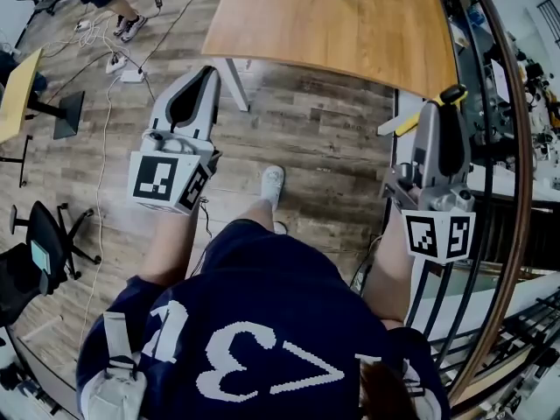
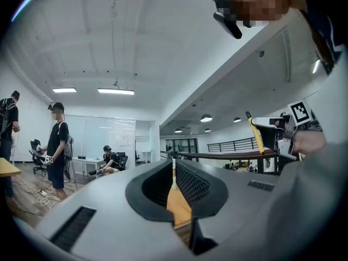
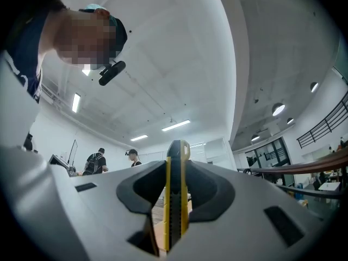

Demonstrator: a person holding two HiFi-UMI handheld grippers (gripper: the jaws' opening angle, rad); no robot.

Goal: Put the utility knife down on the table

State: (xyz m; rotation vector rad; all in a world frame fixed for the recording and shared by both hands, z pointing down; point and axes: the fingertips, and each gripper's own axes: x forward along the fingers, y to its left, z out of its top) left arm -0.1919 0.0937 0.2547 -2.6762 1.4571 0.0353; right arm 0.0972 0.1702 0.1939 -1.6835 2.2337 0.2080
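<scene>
Shows matt grey plastic on left gripper (image 1: 206, 75) and right gripper (image 1: 447, 103), smooth yellow-black plastic on utility knife (image 3: 175, 200), satin wood on table (image 1: 332, 24) at twelve o'clock.

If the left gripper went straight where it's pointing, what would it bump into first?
Most likely the wooden table. The left gripper points toward its near edge, and the tabletop shows through the gap between its jaws. Depth is hard to judge.
</scene>
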